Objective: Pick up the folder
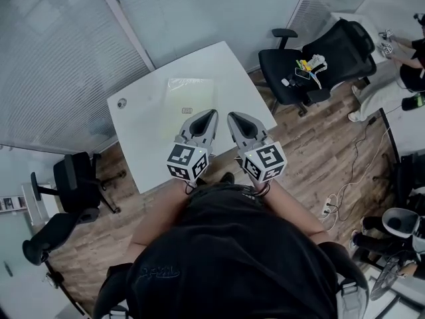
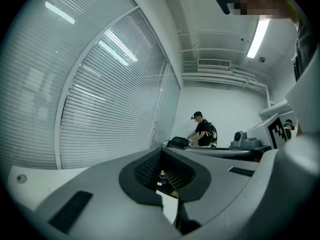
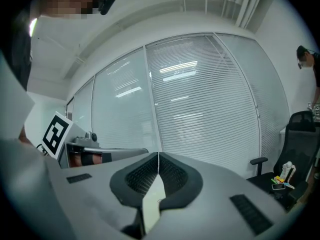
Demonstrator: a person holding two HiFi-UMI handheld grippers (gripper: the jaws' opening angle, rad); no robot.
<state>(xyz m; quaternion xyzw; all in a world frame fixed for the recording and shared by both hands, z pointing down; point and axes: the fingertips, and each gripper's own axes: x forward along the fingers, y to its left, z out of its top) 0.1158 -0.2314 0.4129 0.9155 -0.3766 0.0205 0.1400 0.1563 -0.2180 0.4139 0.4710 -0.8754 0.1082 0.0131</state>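
A pale, see-through folder (image 1: 189, 96) lies flat on the white table (image 1: 143, 145), towards its far side. My left gripper (image 1: 213, 112) and right gripper (image 1: 231, 115) hover side by side over the table's near right part, just short of the folder's near right corner. Both point roughly level towards the window blinds. In the left gripper view the left gripper (image 2: 161, 151) has its jaws together with nothing held. In the right gripper view the right gripper (image 3: 158, 154) is likewise shut and empty. Neither gripper view shows the folder.
A black office chair (image 1: 302, 65) with small items on its seat stands right of the table. Another black chair (image 1: 74, 176) is at the left. Blinds (image 1: 60, 52) line the far wall. Cables (image 1: 345, 185) lie on the wooden floor. A grommet (image 1: 121, 103) marks the table's left corner.
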